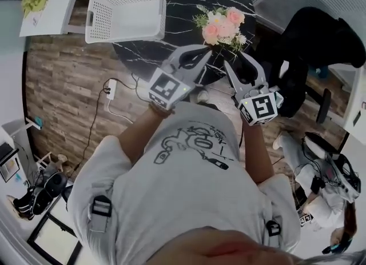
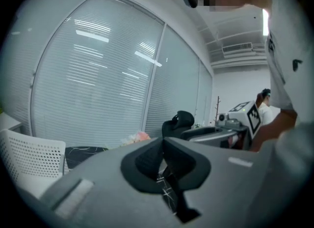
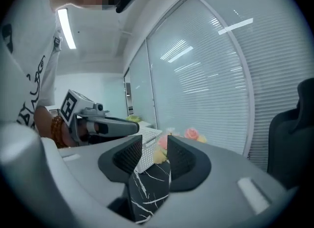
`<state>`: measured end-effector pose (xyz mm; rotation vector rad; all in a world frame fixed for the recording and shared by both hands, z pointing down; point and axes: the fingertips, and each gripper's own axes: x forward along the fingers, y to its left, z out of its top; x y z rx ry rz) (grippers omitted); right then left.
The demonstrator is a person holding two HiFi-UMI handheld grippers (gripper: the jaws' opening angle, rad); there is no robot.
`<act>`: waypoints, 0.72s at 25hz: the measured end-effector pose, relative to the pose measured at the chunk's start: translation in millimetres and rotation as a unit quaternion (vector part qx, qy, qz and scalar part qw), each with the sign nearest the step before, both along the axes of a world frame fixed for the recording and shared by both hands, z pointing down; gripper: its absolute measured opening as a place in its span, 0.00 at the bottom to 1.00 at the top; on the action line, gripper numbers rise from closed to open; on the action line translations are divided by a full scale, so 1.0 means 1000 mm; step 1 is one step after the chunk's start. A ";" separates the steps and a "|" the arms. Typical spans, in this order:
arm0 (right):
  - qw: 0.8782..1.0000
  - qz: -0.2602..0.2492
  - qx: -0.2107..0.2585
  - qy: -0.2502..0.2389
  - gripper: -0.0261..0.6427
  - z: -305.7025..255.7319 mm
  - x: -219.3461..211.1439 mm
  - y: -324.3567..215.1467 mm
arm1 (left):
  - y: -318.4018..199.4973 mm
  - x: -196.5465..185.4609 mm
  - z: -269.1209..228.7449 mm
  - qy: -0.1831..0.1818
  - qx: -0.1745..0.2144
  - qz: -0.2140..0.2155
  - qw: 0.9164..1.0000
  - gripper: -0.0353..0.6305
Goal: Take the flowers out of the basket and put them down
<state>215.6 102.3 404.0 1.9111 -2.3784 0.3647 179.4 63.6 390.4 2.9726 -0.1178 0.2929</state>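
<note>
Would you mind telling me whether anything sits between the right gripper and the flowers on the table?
Nothing visible: only bare marble tabletop separates the right gripper from the flowers; the white basket stands well to the left.

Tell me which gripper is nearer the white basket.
Left. In the head view, the left gripper sits down-right of the white basket; the right gripper is farther right, just below the flowers.
</note>
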 end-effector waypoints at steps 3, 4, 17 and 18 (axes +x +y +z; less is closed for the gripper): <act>1.000 -0.017 0.013 0.000 0.21 -0.031 -0.018 0.007 | 0.012 -0.004 -0.019 0.015 -0.002 0.008 1.000 0.06; 1.000 -0.021 0.016 -0.002 0.18 -0.041 -0.022 0.009 | 0.015 -0.006 -0.027 0.022 -0.002 0.009 1.000 0.06; 0.998 -0.053 0.044 0.005 0.05 -0.118 -0.054 0.034 | 0.054 -0.024 -0.097 0.065 0.007 0.023 0.998 0.06; 0.998 -0.053 0.046 0.004 0.05 -0.120 -0.054 0.036 | 0.056 -0.024 -0.100 0.066 0.009 0.023 0.997 0.06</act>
